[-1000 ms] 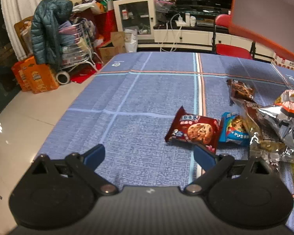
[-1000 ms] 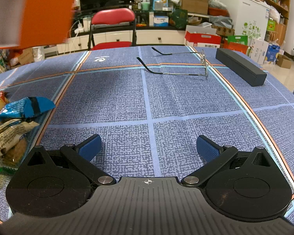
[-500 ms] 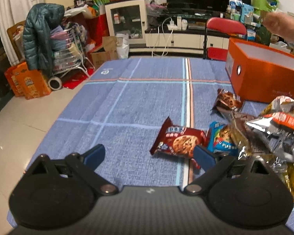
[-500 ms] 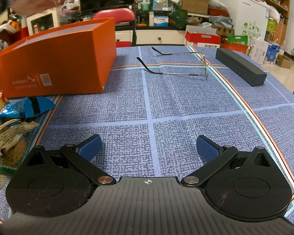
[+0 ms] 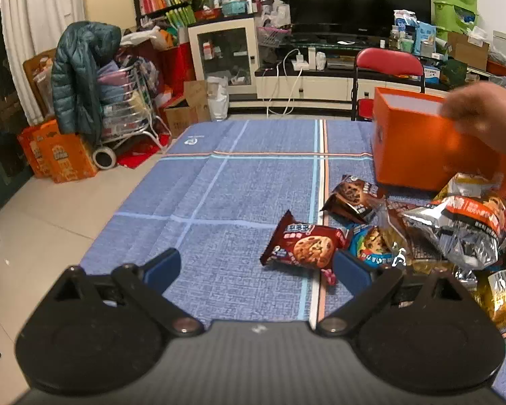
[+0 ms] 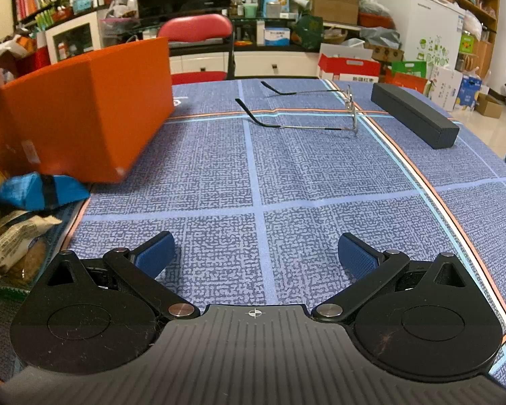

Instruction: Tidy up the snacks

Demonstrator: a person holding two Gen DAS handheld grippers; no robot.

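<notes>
A heap of snack packets lies on the blue checked tablecloth [image 5: 219, 185]: a red cookie packet [image 5: 305, 245] nearest, a brown packet [image 5: 352, 197] behind it, and silver and orange bags [image 5: 462, 226] at the right. My left gripper [image 5: 256, 268] hovers open just in front of the red cookie packet, holding nothing. An orange box [image 5: 418, 148] stands behind the heap, with a person's hand [image 5: 485, 118] on its rim. In the right wrist view the orange box [image 6: 81, 118] is at the left, a blue packet [image 6: 37, 190] lies beside it, and my right gripper [image 6: 256, 254] is open over bare cloth.
A pair of glasses [image 6: 307, 108] and a long black case [image 6: 415, 119] lie on the far right part of the table. A red chair [image 5: 388, 67] stands behind the table. The table's left edge [image 5: 118, 209] drops to a tiled floor.
A person has set the orange box down on the table behind the snacks and is turning it. My left gripper has drawn back and up slightly. The right gripper has not moved.
</notes>
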